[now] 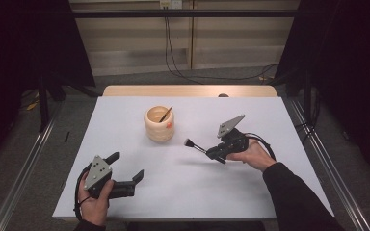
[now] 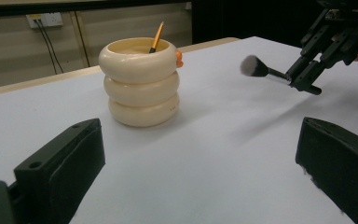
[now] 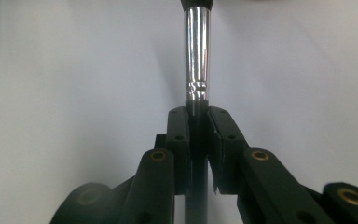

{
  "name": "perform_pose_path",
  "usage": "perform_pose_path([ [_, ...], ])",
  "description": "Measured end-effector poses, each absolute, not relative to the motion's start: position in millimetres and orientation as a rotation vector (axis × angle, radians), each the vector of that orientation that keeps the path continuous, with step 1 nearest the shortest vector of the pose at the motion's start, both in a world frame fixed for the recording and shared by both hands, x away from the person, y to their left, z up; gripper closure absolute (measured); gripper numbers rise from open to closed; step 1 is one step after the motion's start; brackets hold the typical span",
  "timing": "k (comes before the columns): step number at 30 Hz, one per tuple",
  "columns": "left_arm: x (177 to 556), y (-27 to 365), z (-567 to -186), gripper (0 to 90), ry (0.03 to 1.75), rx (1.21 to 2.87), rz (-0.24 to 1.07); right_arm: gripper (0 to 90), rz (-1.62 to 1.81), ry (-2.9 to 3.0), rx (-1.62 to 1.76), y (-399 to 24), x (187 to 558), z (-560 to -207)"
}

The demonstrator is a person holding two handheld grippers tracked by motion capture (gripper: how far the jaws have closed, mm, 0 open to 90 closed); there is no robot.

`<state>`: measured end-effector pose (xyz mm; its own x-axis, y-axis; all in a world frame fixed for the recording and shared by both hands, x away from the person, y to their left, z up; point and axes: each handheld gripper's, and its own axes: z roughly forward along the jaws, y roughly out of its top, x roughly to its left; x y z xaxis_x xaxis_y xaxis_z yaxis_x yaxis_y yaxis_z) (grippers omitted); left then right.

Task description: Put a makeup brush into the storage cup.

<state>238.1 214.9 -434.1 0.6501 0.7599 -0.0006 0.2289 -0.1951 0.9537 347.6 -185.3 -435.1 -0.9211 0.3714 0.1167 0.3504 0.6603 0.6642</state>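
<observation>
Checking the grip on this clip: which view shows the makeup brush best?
The left gripper view: the whole brush shows from the side, bristles free, handle clamped in the right gripper, above the table. The high view shows it small. The right gripper view shows its metal collar close up, bristles cut off.

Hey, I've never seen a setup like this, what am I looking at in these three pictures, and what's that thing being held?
A person sits at a white table with a hand-held two-jaw gripper in each hand. One picture looks down from above; the other two come from cameras riding on each gripper. The right gripper is shut on a makeup brush, held above the table. The left gripper is open with nothing between its jaws. On the table stands a cream ringed holder with a pencil-like stick in it.
</observation>
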Motion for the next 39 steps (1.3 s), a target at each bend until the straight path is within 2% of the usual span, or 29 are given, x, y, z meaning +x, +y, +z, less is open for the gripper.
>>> perform_pose_path([
  [39,238.3,214.7,-434.0,1.3,0.805,1.74,0.589,79.7,1.599,2.44,0.705,-213.0,324.7,-427.8],
])
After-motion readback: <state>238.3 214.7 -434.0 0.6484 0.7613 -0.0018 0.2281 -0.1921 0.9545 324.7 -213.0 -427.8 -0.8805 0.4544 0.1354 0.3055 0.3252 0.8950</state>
